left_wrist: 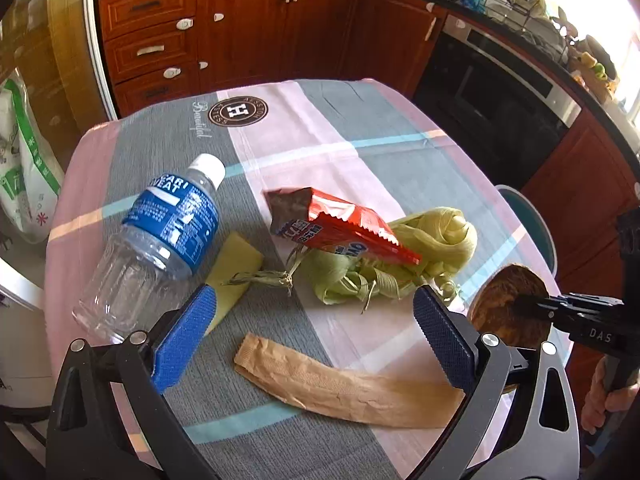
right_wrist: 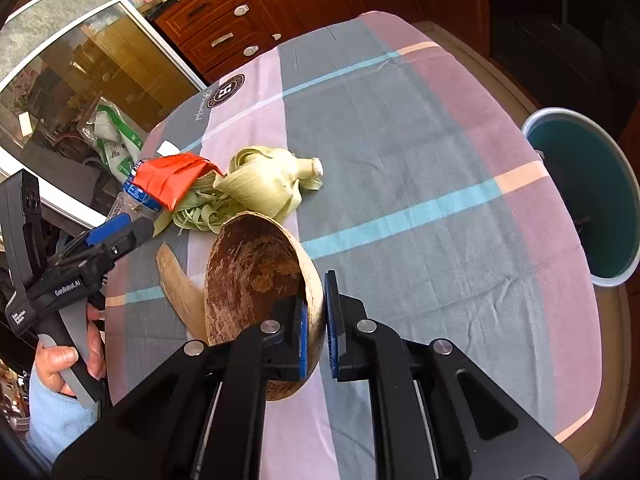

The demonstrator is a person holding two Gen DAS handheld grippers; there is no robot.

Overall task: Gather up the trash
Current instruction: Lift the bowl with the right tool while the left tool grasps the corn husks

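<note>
Right gripper (right_wrist: 316,336) pinches the rim of the coconut shell (right_wrist: 256,276) near the table's (right_wrist: 400,128) edge. Just beside it lie the paper sleeve (left_wrist: 344,388), corn husks (left_wrist: 432,236) and bottle (left_wrist: 160,240). Left gripper (left_wrist: 316,336) hangs wide apart above them.
</note>
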